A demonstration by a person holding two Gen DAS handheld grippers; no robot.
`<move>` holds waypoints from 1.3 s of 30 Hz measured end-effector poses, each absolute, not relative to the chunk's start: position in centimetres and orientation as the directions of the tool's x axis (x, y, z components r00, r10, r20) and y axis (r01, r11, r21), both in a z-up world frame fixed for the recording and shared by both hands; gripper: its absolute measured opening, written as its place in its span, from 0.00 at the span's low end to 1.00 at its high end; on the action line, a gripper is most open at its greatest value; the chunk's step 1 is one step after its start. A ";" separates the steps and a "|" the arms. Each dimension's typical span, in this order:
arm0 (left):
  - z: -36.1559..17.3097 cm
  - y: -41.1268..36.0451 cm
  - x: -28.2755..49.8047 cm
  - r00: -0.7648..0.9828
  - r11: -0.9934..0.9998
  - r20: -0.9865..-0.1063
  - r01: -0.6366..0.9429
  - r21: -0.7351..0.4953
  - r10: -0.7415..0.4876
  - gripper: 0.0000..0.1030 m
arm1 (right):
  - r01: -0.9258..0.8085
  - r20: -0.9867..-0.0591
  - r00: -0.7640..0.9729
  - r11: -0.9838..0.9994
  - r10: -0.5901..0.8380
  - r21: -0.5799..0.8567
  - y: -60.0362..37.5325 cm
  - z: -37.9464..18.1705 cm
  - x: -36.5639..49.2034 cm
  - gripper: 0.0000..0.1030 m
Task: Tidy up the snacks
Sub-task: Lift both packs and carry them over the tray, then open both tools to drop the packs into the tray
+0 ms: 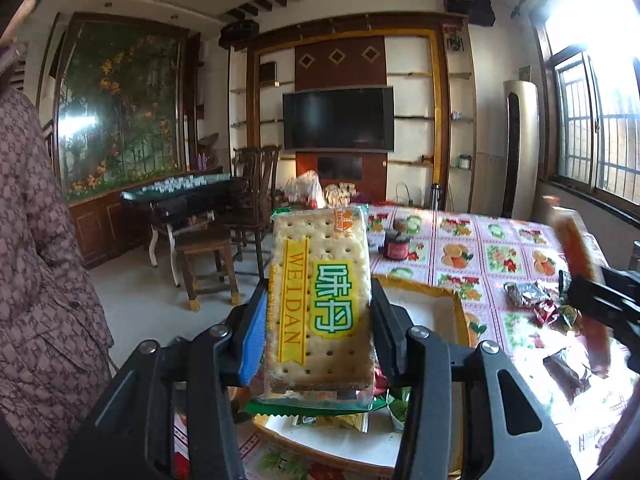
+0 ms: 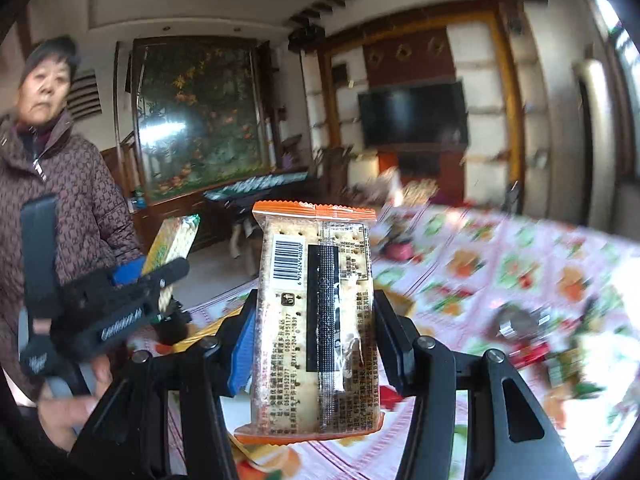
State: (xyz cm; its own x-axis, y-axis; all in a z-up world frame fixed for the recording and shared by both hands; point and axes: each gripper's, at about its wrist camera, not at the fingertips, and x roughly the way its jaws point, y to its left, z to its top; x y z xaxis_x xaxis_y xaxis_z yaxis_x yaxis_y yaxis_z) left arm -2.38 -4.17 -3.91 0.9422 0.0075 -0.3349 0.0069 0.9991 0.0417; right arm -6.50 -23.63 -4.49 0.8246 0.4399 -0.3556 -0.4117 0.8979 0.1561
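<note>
Both jaws grip cracker packs, green-labelled pack (image 1: 320, 304) and orange-edged pack (image 2: 316, 328), while loose foil-wrapped sweets (image 1: 536, 304) await sorting on the table (image 1: 500, 240)

Two close wrist views along each claw, both toward the television (image 1: 338, 120) wall.

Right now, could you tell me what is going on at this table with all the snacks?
A person is sorting snacks with a handheld gripper in each hand. The left gripper is shut on a green-and-yellow cracker pack, held upright over a gold-rimmed tray. The right gripper is shut on an orange-edged cracker pack, above the fruit-patterned tablecloth. Loose wrapped sweets lie on the cloth.
</note>
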 end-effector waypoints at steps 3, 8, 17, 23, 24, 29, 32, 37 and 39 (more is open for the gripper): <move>-5.0 -4.6 -1.1 0.921 0.999 -0.390 0.025 0.044 -0.006 0.46 | -0.420 -0.422 0.763 0.872 0.490 0.252 -23.0 -6.1 -2.4 0.51; -6.7 -5.7 0.5 0.881 0.996 -0.471 0.069 0.051 -0.037 0.46 | -0.388 -0.526 0.682 0.861 0.508 0.328 -22.2 -8.5 3.3 0.51; -9.9 -6.6 3.7 0.756 0.991 -0.648 0.133 0.013 -0.093 0.46 | -0.404 -0.701 0.557 0.882 0.447 0.242 -17.9 -11.8 8.6 0.51; -11.9 -6.2 4.3 0.686 0.990 -0.721 0.139 -0.003 -0.099 0.46 | -0.399 -0.767 0.499 0.893 0.403 0.209 -16.8 -14.4 10.0 0.51; -12.2 -6.1 4.2 0.678 0.990 -0.728 0.139 -0.005 -0.099 0.47 | -0.397 -0.765 0.500 0.892 0.406 0.214 -16.8 -14.4 9.9 0.51; -12.2 -5.6 4.3 0.666 0.991 -0.739 0.135 -0.013 -0.100 0.48 | -0.365 -0.752 0.500 0.892 0.430 0.268 -17.9 -14.0 9.6 0.54; -11.3 -5.5 4.1 0.668 0.990 -0.735 0.138 -0.027 -0.113 0.58 | -0.352 -0.717 0.521 0.882 0.464 0.314 -19.0 -12.7 8.7 0.58; -9.1 -5.2 3.7 0.673 0.985 -0.722 0.148 -0.086 -0.164 0.83 | -0.321 -0.669 0.535 0.857 0.515 0.404 -21.3 -11.2 7.8 0.63; -8.2 -5.1 3.7 0.652 0.977 -0.728 0.164 -0.138 -0.212 0.93 | -0.290 -0.630 0.539 0.825 0.560 0.485 -22.9 -11.0 7.4 0.63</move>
State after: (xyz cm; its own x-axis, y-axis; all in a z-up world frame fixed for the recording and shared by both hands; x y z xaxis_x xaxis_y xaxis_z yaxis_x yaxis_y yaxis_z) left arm 3.71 -5.10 -8.23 0.6524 -0.2122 -0.7276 0.1643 0.9768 -0.1376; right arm 7.37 -22.90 -10.96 0.5388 0.5597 -0.6296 -0.2905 0.8250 0.4848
